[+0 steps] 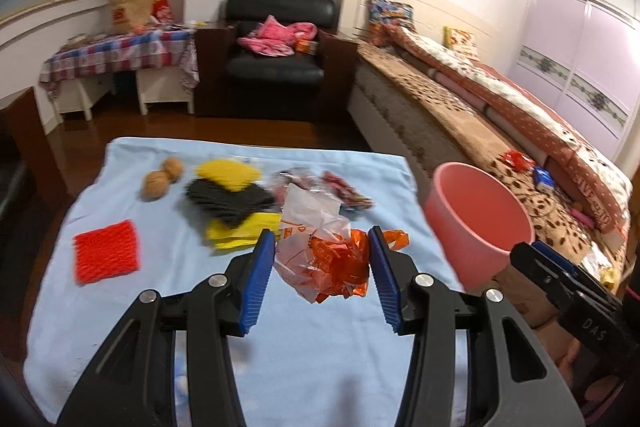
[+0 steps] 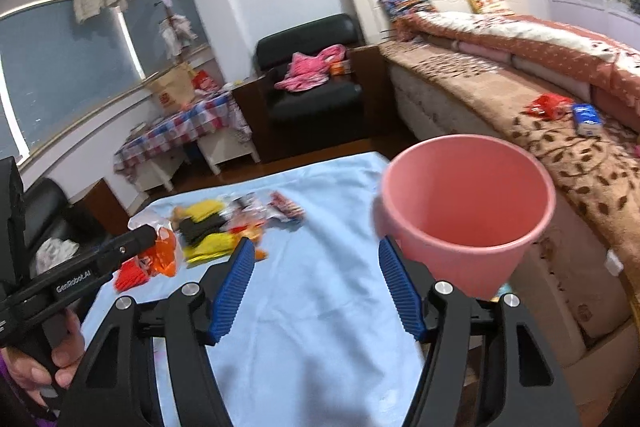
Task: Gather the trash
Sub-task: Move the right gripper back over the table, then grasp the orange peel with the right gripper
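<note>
A crumpled orange and clear plastic bag (image 1: 324,259) lies on the light blue cloth (image 1: 280,347), between the open jaws of my left gripper (image 1: 322,247); I cannot tell whether the pads touch it. Behind it lie a yellow and black mesh pile (image 1: 232,199), crinkled wrappers (image 1: 344,187), two walnuts (image 1: 160,179) and a red mesh square (image 1: 107,251). A pink bin (image 2: 468,211) stands off the cloth's right edge. My right gripper (image 2: 316,251) is open and empty, over the cloth just left of the bin. The bag also shows in the right wrist view (image 2: 162,255).
A bed (image 1: 500,131) with a brown leaf-patterned cover runs along the right. A black armchair (image 1: 280,63) and a checked-cloth side table (image 1: 120,59) stand at the back across dark wood floor. A cardboard box (image 2: 600,359) sits below the bin.
</note>
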Available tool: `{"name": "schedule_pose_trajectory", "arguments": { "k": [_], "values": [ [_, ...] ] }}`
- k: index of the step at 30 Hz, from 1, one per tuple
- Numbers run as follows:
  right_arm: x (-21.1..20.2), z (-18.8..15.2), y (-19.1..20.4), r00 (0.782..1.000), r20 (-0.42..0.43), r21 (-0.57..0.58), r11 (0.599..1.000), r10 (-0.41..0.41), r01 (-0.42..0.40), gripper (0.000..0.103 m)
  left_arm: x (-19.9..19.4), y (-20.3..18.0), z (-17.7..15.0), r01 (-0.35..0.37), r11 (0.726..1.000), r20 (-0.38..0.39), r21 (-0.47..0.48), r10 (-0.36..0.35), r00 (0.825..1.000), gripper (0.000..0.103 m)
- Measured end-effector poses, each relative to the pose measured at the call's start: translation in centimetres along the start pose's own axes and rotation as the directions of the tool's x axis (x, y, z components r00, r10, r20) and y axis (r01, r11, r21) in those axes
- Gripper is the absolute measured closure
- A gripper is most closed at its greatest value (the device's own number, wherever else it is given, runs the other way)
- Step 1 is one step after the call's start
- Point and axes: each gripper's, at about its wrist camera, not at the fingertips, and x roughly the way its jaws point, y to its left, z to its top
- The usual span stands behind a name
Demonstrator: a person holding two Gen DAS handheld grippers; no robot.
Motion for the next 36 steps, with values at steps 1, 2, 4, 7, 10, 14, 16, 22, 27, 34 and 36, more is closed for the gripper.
{"name": "schedule_pose_trajectory", "arguments": {
  "k": [1, 2, 4, 7, 10, 14, 16, 22, 27, 34, 36],
  "values": [
    [0.2, -0.2, 0.4, 1.000, -0.006, -0.007, 1.000, 0.006, -0.006, 0.039, -0.3, 0.7, -0.2, -0.018, 1.000, 0.006, -0.004, 0.018, 1.000, 0.055],
    [0.4, -0.4, 0.8, 1.000, -0.014, -0.015, 1.000, 0.012, -0.012, 0.040, -0.6, 1.4, -0.5, -0.036, 0.999, 0.011, -0.010, 0.036, 0.999, 0.055],
    [1.0, -0.7, 1.7, 0.999, -0.035, -0.030, 0.999, 0.027, -0.028, 0.042, -1.1, 2.8, -0.9, -0.064, 0.998, 0.014, -0.024, 0.064, 0.998, 0.055],
    [2.1, -1.3, 2.7, 0.997, -0.068, -0.043, 0.998, 0.041, -0.044, 0.043, -1.4, 5.0, -1.7, -0.106, 0.993, 0.008, -0.051, 0.106, 0.994, 0.055],
    [3.4, -1.9, 3.5, 0.993, -0.104, -0.061, 0.996, 0.052, -0.059, 0.044, -1.3, 7.7, -2.8, -0.146, 0.985, -0.017, -0.089, 0.145, 0.989, 0.055],
    [5.2, -2.4, 4.4, 0.987, -0.145, -0.079, 0.994, 0.066, -0.078, 0.044, -0.9, 10.6, -4.1, -0.162, 0.978, -0.052, -0.131, 0.156, 0.986, 0.055],
    [6.0, -2.5, 4.9, 0.985, -0.160, -0.085, 0.993, 0.072, -0.086, 0.044, -0.8, 11.5, -4.5, -0.159, 0.976, -0.068, -0.148, 0.151, 0.986, 0.055],
    [7.9, -3.2, 6.0, 0.977, -0.199, -0.102, 0.990, 0.078, -0.100, 0.044, -0.1, 12.6, -4.4, -0.159, 0.973, -0.077, -0.168, 0.147, 0.986, 0.055],
    [9.2, -3.4, 6.5, 0.972, -0.222, -0.118, 0.988, 0.071, -0.099, 0.044, 0.6, 12.6, -4.3, -0.127, 0.977, -0.088, -0.174, 0.113, 0.990, 0.055],
    [12.4, -1.5, 7.8, 0.972, -0.225, -0.179, 0.978, 0.067, -0.109, 0.044, 1.4, 11.7, -3.4, -0.089, 0.983, -0.076, -0.160, 0.077, 0.994, 0.055],
    [13.7, -1.0, 8.1, 0.970, -0.235, -0.191, 0.975, 0.069, -0.116, 0.044, 1.7, 11.6, -3.2, -0.088, 0.983, -0.077, -0.160, 0.076, 0.994, 0.055]
  ]
}}
